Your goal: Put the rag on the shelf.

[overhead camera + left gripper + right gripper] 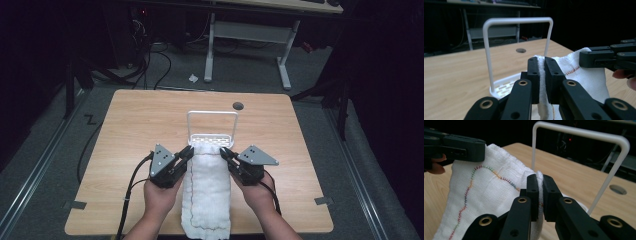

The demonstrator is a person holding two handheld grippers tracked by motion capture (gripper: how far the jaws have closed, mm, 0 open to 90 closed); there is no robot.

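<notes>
A white towel [207, 192] with coloured stitching along its hem lies lengthwise on the wooden table [135, 120] and hangs over the near edge. My left gripper [189, 151] is shut on its far left corner, my right gripper [224, 151] on its far right corner. The far end is lifted a little, just in front of a white rack [212, 125] with a tall hoop and a slotted base. In the left gripper view the cloth [584, 75] is pinched between my jaws, with the rack [517, 21] behind. The right gripper view shows the towel [489, 192] held the same way.
A round cable hole [238, 106] lies in the table behind the rack. Cables trail from both grippers toward the near edge. Beyond the table stand a white desk frame [247, 35] and loose floor cables in a dark room.
</notes>
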